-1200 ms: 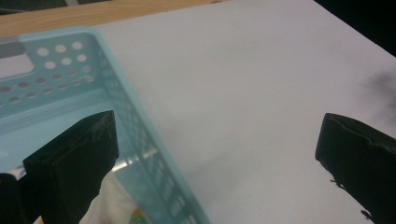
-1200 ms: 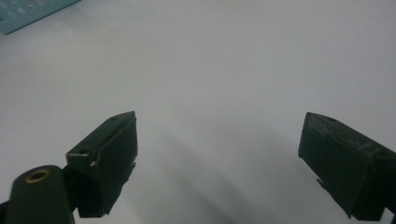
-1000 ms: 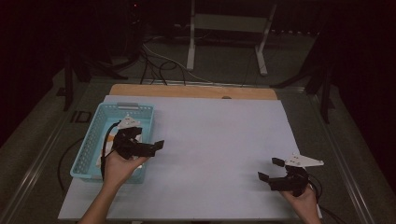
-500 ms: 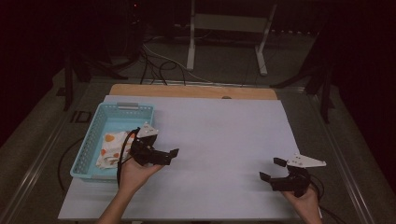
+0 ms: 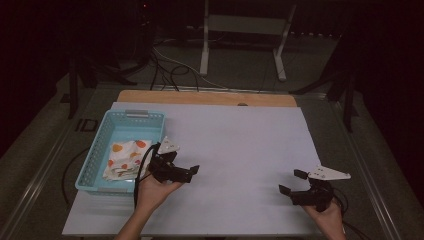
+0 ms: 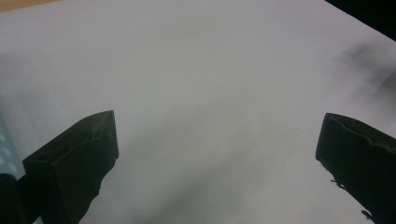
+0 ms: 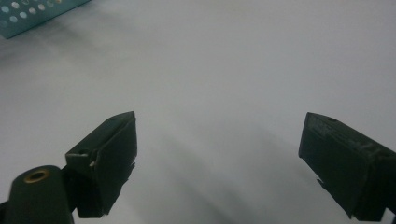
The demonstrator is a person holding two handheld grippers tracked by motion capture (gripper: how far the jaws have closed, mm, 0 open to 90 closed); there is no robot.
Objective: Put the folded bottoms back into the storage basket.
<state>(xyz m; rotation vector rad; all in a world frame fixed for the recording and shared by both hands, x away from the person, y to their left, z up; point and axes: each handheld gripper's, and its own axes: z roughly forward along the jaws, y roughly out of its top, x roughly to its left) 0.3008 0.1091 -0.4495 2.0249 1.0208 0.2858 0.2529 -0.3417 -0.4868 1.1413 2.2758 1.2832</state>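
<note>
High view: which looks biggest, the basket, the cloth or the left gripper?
1. Basket, biggest.
2. Cloth and left gripper look about alike; the gripper sits higher, nearer the camera, so I won't rank them.

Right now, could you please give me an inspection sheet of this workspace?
Surface: white sheet covers the table; a wooden strip shows at the far edge.
Job's things: blue basket at the left edge; dotted cloth folded inside it.
Clutter: nothing seen on the sheet.
Grippers: left tool open, empty, just right of the basket; right tool open, empty, near the right front corner.
Cables: black cable loops from the left tool; more cables on the floor beyond the table.
Surroundings: dark room; white stand behind the table.
</note>
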